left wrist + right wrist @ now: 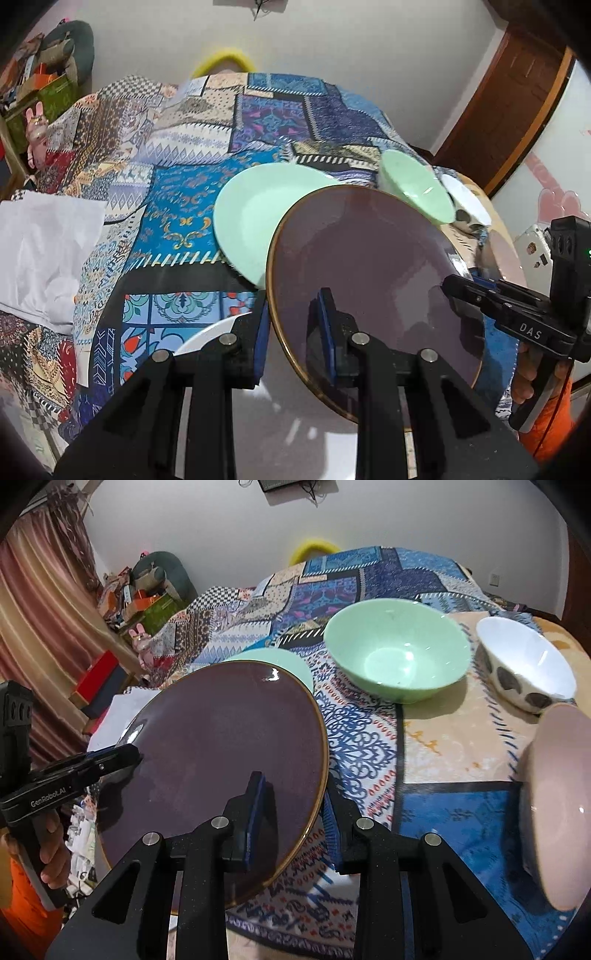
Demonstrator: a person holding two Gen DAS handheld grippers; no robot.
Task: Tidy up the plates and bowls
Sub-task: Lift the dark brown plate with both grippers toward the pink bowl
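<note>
Both tongs (291,332) (295,812) pinch purple plate (221,746) rims, opp. sides.

Three plates show: one round brown-purple plate with a gold rim (221,760) at centre frame, one pale green plate (255,218) behind it, and the white edge of a third (207,338) at lower left. Three bowls: one mint-green (397,653), one white with dark spots (524,664), one pinkish (561,805) at right.
</note>
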